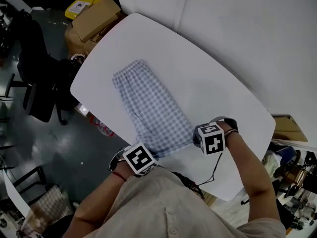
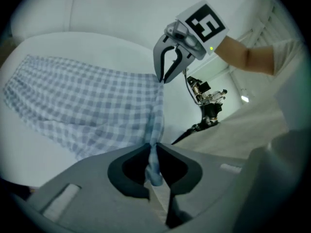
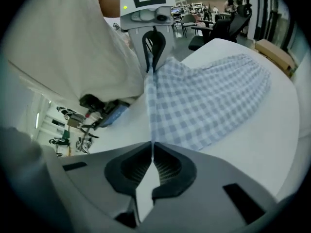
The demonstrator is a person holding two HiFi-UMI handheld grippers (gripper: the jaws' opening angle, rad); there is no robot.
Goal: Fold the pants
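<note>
Blue-and-white checked pants lie flat and diagonal on the white table, with one end towards me. My left gripper is at the near left corner of that end, and my right gripper at the near right corner. In the left gripper view my left gripper is shut on a bunched fold of the pants, and the right gripper pinches the far corner. In the right gripper view my right gripper is shut on a thin edge of the pants, lifted off the table.
Cardboard boxes and a yellow object stand beyond the table's far left end. A black chair is on the floor to the left. A black cable runs by the near table edge. A white wall rises behind.
</note>
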